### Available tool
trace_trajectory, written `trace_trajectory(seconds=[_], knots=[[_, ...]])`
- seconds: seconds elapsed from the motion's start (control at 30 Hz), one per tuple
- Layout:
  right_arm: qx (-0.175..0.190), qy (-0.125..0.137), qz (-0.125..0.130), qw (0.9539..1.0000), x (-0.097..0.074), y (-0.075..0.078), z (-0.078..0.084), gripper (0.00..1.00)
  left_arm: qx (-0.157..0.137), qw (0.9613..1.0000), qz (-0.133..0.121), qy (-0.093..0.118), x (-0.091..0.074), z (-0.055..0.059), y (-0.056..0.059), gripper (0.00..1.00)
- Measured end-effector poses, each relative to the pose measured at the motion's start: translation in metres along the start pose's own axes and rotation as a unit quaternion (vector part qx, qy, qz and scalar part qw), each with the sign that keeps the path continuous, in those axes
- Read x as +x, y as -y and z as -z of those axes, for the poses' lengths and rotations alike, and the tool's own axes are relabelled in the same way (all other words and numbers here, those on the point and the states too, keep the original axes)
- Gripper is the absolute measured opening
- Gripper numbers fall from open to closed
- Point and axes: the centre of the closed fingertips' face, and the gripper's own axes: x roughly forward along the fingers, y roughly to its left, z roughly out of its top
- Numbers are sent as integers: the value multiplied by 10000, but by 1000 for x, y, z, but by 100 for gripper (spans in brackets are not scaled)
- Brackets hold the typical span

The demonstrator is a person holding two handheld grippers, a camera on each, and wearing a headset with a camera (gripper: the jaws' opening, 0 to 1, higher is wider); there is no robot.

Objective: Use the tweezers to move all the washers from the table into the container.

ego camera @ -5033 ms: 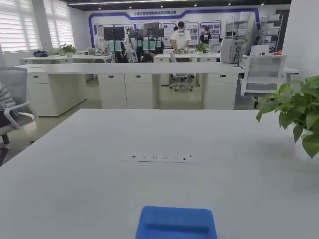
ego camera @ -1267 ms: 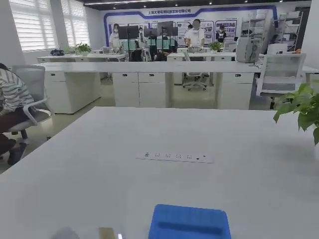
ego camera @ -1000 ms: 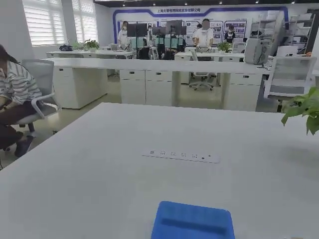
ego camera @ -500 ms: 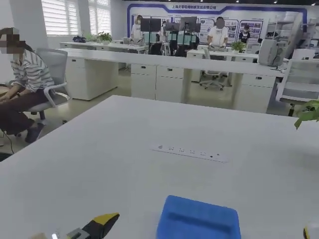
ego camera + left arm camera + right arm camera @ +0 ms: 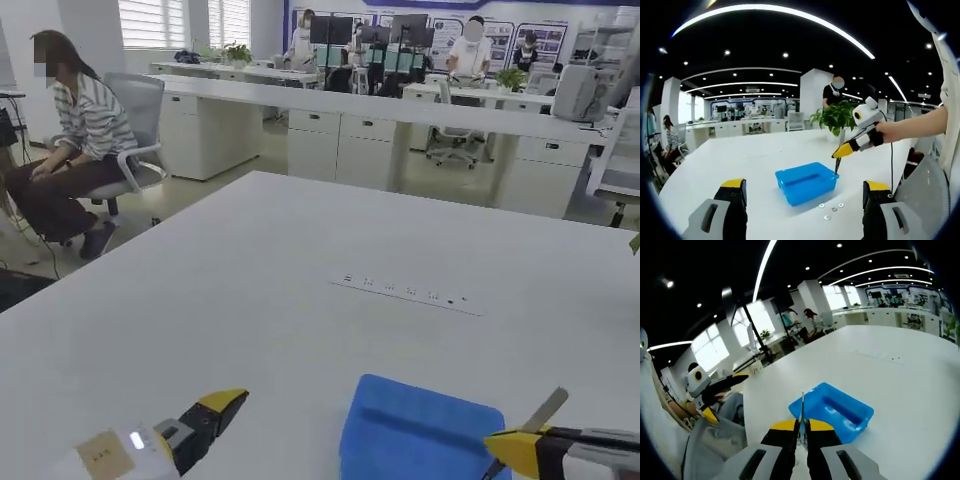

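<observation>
Left gripper (image 5: pixel 804 186): jaws wide apart, empty. Right gripper (image 5: pixel 801 426): clamped on tweezers (image 5: pixel 802 407), tip by blue container (image 5: pixel 832 410) edge. Washers (image 5: pixel 832 209) on table (image 5: pixel 250 270), 5 o'clock of container, left gripper view.

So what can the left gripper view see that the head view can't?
Left gripper view: a few washers on the table beside the container, and the hand holding the right gripper. Head view: the power strip set into the table. Both: the blue container and the right gripper shut on the tweezers.
</observation>
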Motion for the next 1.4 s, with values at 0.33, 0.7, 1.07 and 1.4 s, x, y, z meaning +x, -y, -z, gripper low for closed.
trace_trajectory(seconds=[0.33,0.7,1.07,1.4], knots=[[-78,-167,517,9985,17,46,4,3,223,9995,41,-230,3,8,3,99],[-328,-355,774,9958,34,69,16,3,165,9996,24,-230,2,9,1,98],[-539,-590,773,9938,45,71,29,3,49,9999,77,-144,2,5,2,98],[-633,-663,735,9931,48,70,30,3,68,9997,80,-216,2,8,3,97]])
